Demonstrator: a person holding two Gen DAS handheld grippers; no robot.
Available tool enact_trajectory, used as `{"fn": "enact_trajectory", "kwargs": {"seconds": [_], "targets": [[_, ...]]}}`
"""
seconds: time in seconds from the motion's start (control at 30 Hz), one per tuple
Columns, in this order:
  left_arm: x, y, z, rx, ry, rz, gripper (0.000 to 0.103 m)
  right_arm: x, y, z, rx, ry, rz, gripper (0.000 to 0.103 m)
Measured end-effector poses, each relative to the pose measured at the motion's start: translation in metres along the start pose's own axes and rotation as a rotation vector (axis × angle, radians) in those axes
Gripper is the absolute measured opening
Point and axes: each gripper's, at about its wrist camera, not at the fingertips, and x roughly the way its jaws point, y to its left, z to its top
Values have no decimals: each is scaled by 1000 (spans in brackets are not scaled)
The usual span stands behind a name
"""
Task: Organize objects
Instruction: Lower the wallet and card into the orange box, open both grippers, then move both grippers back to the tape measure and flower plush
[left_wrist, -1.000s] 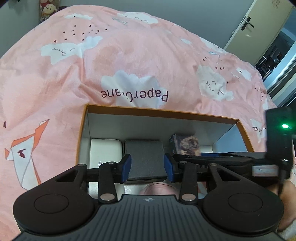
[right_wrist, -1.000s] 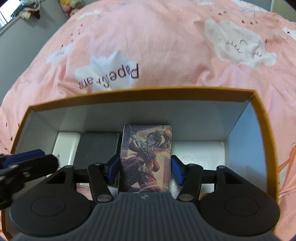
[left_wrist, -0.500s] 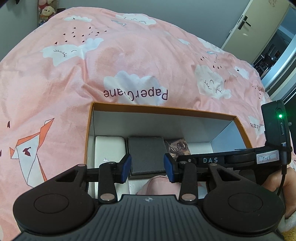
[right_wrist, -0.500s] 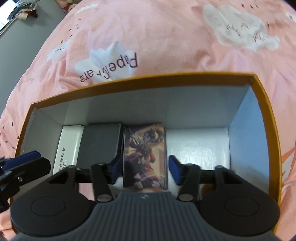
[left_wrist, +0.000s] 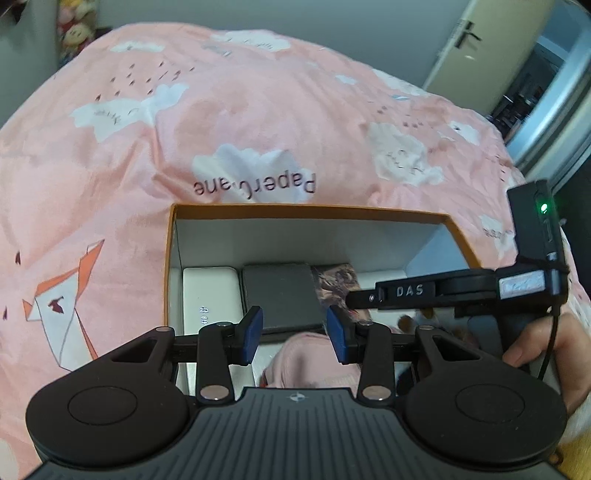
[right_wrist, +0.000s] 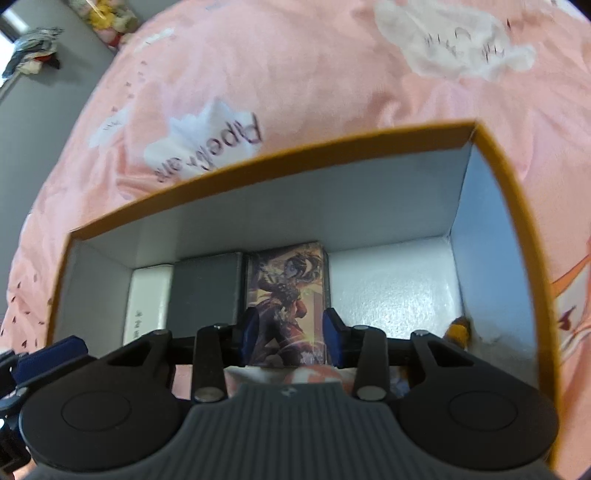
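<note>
Pink cloud-print duvet (left_wrist: 258, 122), orange-rimmed box (right_wrist: 280, 157), beige door (left_wrist: 454, 40) beyond

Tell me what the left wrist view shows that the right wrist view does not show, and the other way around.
Only the left wrist view shows the door, the hand holding the right gripper from the side, and the fox print on the bedcover.

Only the right wrist view shows the bare white floor in the right part of the box and a small orange thing in its right corner.

Both show the orange box, the white case, the grey case and the picture box side by side, and the pink bedcover.
</note>
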Motion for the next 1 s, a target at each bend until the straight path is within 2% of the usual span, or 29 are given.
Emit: {"fn": "enact_trajectory", "kwargs": {"seconds": [0.1, 0.23, 0.37, 0.53, 0.67, 0.77, 1.0], "targets": [[-24, -9, -12, 62, -31, -15, 45, -35, 9, -18, -88, -99, 19, 43], [-69, -21, -45, 169, -129, -26, 45, -92, 13, -59, -160, -250, 74, 49], [-110, -31, -90, 301, -185, 78, 45, -138, 4, -112, -186, -336, 115, 53], [-145, -19, -140, 312, -180, 181, 45, -176, -14, -174, -203, -431, 57, 56], [-151, -5, -170, 325, -144, 281, 45, -191, -32, -208, -171, -461, 6, 56], [-152, 0, -186, 325, -152, 333, 45, -197, -41, -222, -146, -466, -13, 56], [-156, 7, -200, 325, -199, 368, 45, -211, -42, -243, -138, -495, -47, 56]]}}
